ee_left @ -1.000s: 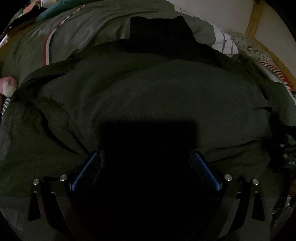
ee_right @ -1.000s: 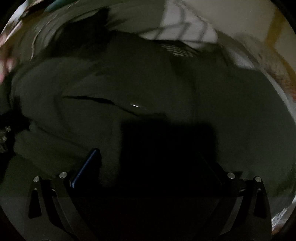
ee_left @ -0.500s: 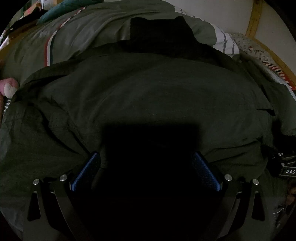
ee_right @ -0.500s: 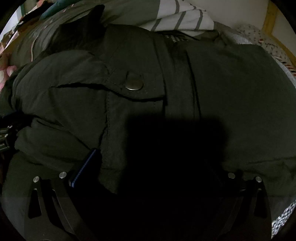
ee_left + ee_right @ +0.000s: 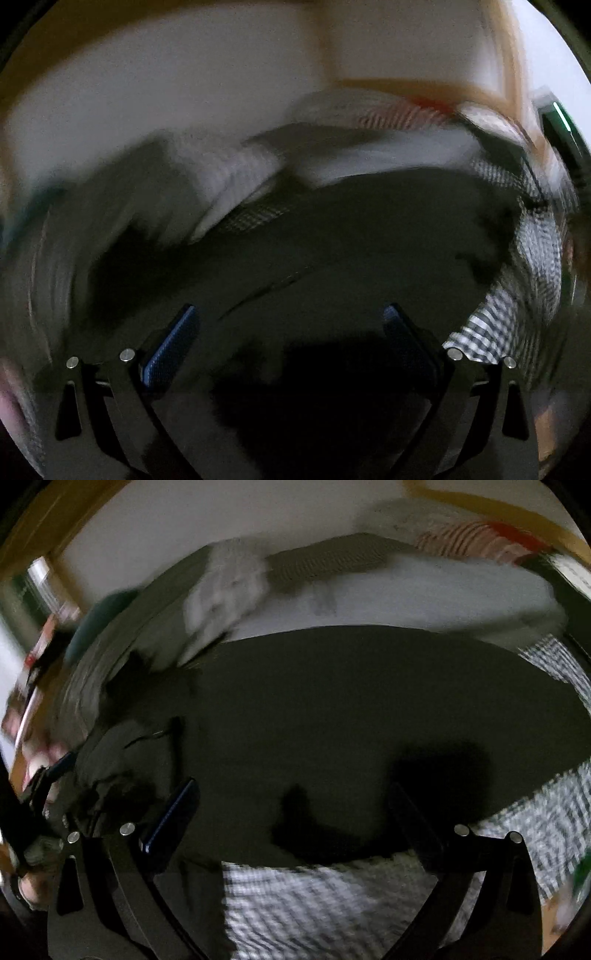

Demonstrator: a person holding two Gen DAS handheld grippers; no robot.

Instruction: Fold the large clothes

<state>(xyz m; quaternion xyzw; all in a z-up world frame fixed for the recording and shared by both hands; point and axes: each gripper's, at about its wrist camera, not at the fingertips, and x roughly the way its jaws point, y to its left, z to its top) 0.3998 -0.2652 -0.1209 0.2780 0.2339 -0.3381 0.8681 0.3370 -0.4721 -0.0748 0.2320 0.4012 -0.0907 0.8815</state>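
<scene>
Though both views smear with motion blur, dark olive jacket [image 5: 369, 709] reads as smooth matte woven cloth, broad rounded slab lying on checked bedsheet [image 5: 314, 904] (black-white gingham). Long axis runs left-right across right wrist view; which end is collar, cannot tell. Left gripper [image 5: 288, 332]: blue ribbed fingers [image 5: 170, 347] spread wide, nothing between, jacket [image 5: 332, 240] just beyond. Right gripper [image 5: 291, 812]: fingers [image 5: 170, 816] spread wide, empty, above jacket edge. Grey-white bedding [image 5: 406, 594] behind.
</scene>
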